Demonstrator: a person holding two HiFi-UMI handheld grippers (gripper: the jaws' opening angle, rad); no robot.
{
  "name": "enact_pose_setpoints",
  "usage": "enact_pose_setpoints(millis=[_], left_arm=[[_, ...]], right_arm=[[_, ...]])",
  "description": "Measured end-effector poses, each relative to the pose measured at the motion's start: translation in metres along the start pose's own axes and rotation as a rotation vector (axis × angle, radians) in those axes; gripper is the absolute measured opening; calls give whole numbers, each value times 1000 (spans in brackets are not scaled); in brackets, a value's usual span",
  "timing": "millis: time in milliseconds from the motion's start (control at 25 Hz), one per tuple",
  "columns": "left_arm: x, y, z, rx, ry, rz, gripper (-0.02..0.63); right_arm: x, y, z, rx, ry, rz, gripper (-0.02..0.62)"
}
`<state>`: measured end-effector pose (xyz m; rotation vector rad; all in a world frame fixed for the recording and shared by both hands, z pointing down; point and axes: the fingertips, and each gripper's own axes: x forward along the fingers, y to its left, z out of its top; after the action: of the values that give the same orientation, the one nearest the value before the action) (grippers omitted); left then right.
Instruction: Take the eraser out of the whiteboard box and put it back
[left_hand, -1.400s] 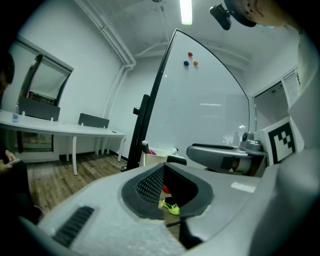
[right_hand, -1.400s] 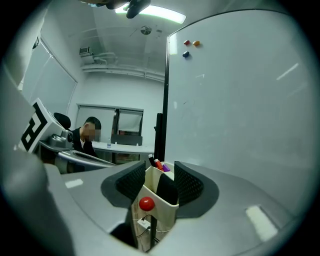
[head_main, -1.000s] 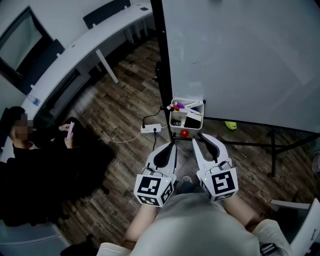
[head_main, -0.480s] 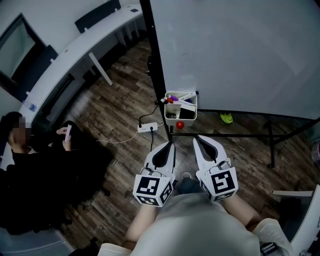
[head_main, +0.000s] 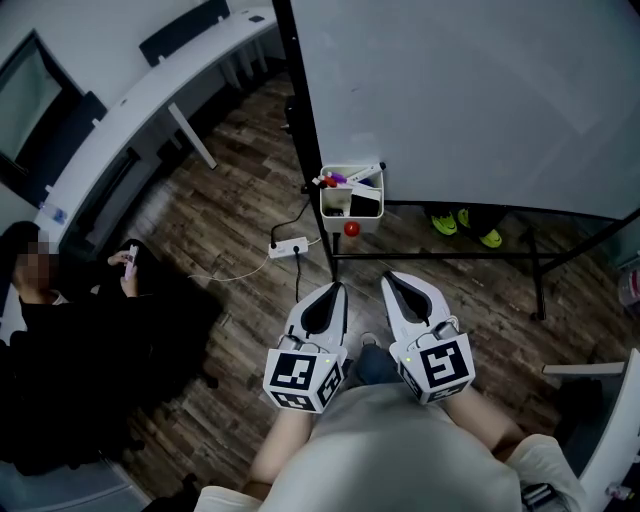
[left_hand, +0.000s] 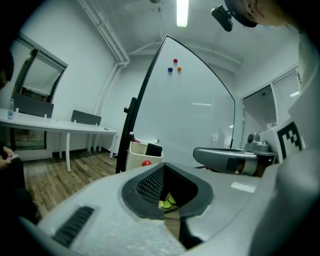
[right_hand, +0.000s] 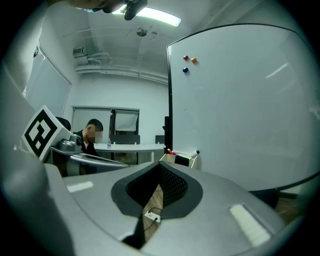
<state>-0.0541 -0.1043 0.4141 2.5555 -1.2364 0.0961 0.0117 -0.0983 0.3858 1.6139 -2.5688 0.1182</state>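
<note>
Well, the eraser (left_hand: 154, 149) is inside the whiteboard box (left_hand: 136, 156); it is a dark block which stands upright at the side of the box nearer to the board, and its top comes a little above the rim; neither gripper touches it. Beside it in the same box we see some markers (head_main: 333, 181) with red and purple caps, and one white marker (head_main: 362, 168) lies slanted across the rim; a small red ball (head_main: 350, 228) shows low at the front of the box. The box is at the lower corner of the whiteboard (head_main: 460, 100), just beside the black post (head_main: 300, 110) of its stand; high on the board are three small coloured magnets (left_hand: 175, 61). Under the board, on the wooden floor (head_main: 240, 190), lies a pair of yellow-green shoes (head_main: 488, 238); on the other side of the post a white power strip (head_main: 285, 246) lies on the floor with its cable. We hold both grippers low and close to our body, side by side, well apart from the box, and both point toward it; the left gripper (head_main: 333, 292) has its jaws brought together with nothing between them; the right gripper (head_main: 393, 280) has its jaws together too, empty in the same way. Far at the left a person (head_main: 70, 340) in dark clothes sits near a long white desk (head_main: 120, 130).
</note>
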Motion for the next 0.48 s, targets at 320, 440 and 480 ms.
enact_pose_setpoints(millis=[320, 440, 480], left_arm=[[-22, -13, -7, 1, -5, -2, 0], [-31, -17, -9, 0, -10, 2, 0], [-35, -19, -10, 0, -11, 3, 0]], right_arm=[[-23, 21, -11, 12, 17, 13, 5], [-32, 28, -14, 16, 25, 18, 5], [-35, 31, -14, 17, 26, 19, 5]])
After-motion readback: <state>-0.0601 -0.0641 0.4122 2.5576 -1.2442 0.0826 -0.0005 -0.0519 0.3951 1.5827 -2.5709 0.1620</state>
